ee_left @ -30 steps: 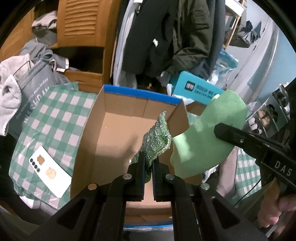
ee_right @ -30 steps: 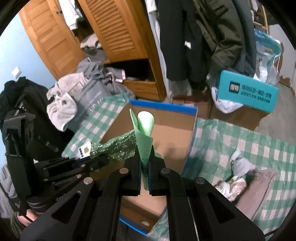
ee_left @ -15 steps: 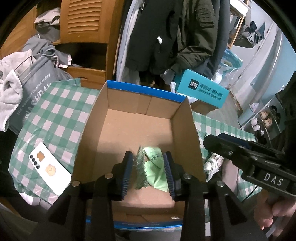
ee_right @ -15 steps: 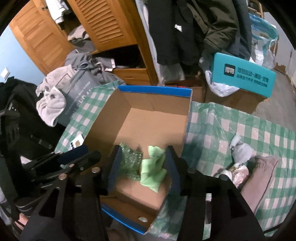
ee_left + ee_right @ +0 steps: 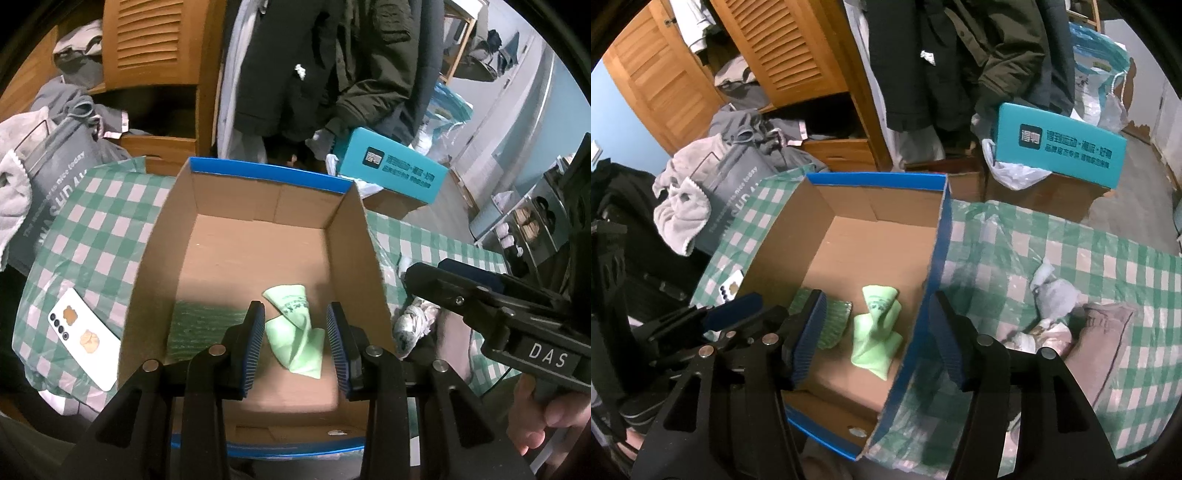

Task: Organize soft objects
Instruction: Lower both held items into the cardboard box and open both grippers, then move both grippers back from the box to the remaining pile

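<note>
Green cloths [image 5: 295, 328] lie in the box [image 5: 258, 206] beneath both gaping, empty tongs [image 5: 295, 332] [image 5: 877, 332].

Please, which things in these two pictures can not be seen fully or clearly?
- Sparkly green cloth: left wrist view, a gripper finger covers its right end.
- White phone: right wrist view, box wall hides most.
- Crumpled soft items: right wrist view, too blurred to identify.

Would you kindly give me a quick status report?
Both hand-held grippers, left and right, open, empty. Light green cloth and glittery green cloth inside cardboard box. Nothing obstructing.
</note>
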A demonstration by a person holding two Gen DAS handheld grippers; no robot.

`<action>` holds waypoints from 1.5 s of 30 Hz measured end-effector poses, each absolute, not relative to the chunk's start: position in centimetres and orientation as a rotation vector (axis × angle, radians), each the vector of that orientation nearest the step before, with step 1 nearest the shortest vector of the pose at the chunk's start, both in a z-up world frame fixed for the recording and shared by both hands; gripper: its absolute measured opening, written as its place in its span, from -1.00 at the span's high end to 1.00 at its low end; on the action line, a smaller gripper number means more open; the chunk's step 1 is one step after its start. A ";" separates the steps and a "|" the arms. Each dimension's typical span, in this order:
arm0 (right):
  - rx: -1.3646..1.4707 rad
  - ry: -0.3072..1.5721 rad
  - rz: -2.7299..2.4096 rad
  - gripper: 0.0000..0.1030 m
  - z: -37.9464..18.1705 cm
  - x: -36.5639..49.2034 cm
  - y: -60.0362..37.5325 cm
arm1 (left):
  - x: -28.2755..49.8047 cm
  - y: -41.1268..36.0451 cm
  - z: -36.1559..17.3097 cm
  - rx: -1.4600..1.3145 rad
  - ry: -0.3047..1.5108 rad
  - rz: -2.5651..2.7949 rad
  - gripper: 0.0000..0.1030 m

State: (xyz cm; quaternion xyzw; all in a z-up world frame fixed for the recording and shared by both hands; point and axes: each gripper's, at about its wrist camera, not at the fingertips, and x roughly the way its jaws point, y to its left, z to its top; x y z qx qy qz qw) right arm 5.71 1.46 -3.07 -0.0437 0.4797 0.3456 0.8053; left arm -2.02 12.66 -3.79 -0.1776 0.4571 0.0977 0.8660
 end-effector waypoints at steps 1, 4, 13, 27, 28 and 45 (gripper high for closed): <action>-0.092 1.028 0.736 -0.20 -3.1 5.7 1.2 | -1.9 12.5 -3.8 -0.370 0.959 0.200 0.25; -0.087 1.025 0.724 -0.23 -3.1 5.9 0.5 | -1.7 11.8 -3.8 -0.360 0.955 0.190 0.08; -0.055 1.034 0.679 -0.27 -3.1 6.4 -2.3 | -0.9 8.7 -4.0 -0.310 0.967 0.132 -0.02; -0.031 1.039 0.574 -0.32 -4.0 7.2 -8.4 | 1.6 2.7 -5.3 -0.243 1.049 0.037 -0.04; -0.029 1.042 0.565 -0.32 -4.1 7.3 -8.9 | 1.6 2.4 -5.4 -0.241 1.052 0.033 -0.04; 0.026 1.071 0.446 -0.33 -5.4 8.8 -14.9 | 4.3 -2.9 -8.3 -0.160 1.137 -0.025 -0.05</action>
